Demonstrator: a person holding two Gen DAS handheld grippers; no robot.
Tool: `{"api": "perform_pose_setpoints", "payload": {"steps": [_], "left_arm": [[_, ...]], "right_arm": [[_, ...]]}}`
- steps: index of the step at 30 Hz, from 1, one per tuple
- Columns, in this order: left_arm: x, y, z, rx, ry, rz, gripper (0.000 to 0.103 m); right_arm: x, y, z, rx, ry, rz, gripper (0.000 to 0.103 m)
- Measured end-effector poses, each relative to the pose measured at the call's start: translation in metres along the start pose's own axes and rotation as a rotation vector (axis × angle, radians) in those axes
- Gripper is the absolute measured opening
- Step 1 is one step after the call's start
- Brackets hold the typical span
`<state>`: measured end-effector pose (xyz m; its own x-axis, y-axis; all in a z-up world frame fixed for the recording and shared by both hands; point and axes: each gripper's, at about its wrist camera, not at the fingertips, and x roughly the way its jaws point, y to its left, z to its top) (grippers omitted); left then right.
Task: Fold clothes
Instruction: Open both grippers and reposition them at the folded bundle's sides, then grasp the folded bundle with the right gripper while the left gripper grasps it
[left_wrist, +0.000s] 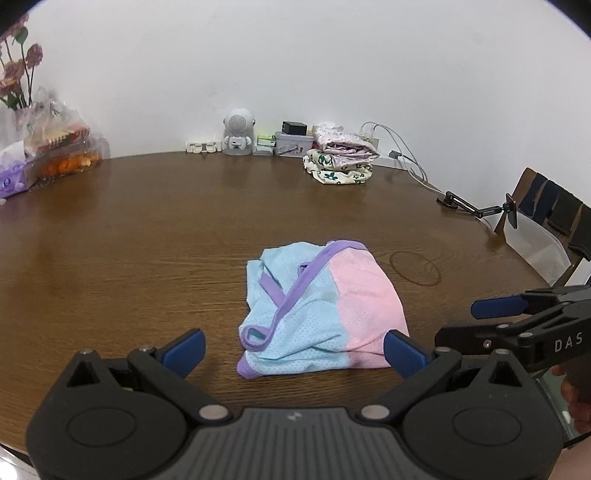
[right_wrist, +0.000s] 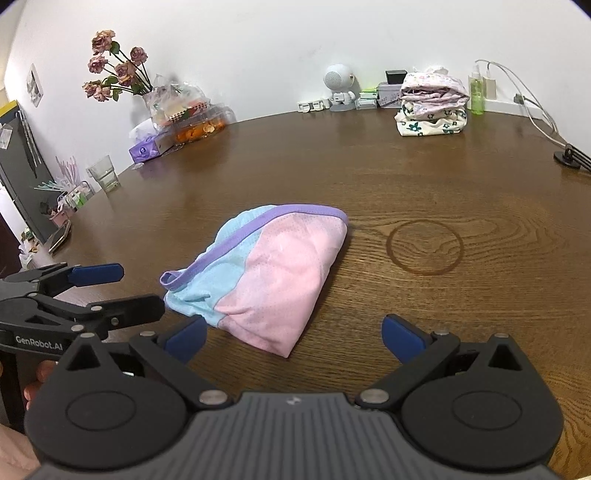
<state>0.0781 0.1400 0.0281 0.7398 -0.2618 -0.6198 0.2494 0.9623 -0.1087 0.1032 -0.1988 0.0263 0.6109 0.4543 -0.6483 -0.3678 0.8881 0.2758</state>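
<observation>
A small pink and light-blue garment with purple trim (left_wrist: 321, 310) lies folded on the brown wooden table (left_wrist: 147, 240); it also shows in the right wrist view (right_wrist: 266, 273). My left gripper (left_wrist: 293, 349) is open and empty, just short of the garment's near edge. My right gripper (right_wrist: 293, 338) is open and empty, near the garment's pink corner. The right gripper shows at the right of the left wrist view (left_wrist: 480, 321), and the left gripper shows at the left of the right wrist view (right_wrist: 129, 291). Neither gripper touches the cloth.
A stack of folded clothes (left_wrist: 341, 160) sits at the table's far edge by a robot figurine (left_wrist: 238, 133) and small boxes. Snack boxes and flowers (right_wrist: 177, 118) stand far left, with a glass (right_wrist: 104, 173). A phone stand (left_wrist: 476, 206) and chair (left_wrist: 550, 218) are at right.
</observation>
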Motion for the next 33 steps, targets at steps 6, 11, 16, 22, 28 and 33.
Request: {"api": "perform_pose_setpoints", "payload": {"steps": [6,11,16,22,28,33], "left_arm": [[0.01,0.004,0.003,-0.014,0.022,0.0,0.103],[0.023,0.009,0.006,-0.036,0.051,0.0,0.103],[0.039,0.018,0.012,-0.079,0.076,-0.002,0.103],[0.059,0.025,0.019,-0.083,0.119,-0.019,0.091],[0.085,0.03,0.03,-0.051,0.192,-0.023,0.079],[0.105,0.029,0.04,0.01,0.225,-0.043,0.076]], "right_arm": [[0.009,-0.006,0.0,0.023,0.017,0.003,0.103],[0.02,-0.012,0.002,0.044,0.038,0.005,0.103],[0.032,-0.018,0.005,0.06,0.054,0.011,0.103],[0.046,-0.024,0.01,0.071,0.06,0.023,0.103],[0.059,-0.019,0.018,0.031,0.06,0.041,0.096],[0.07,-0.018,0.027,0.021,0.047,0.059,0.075]]}}
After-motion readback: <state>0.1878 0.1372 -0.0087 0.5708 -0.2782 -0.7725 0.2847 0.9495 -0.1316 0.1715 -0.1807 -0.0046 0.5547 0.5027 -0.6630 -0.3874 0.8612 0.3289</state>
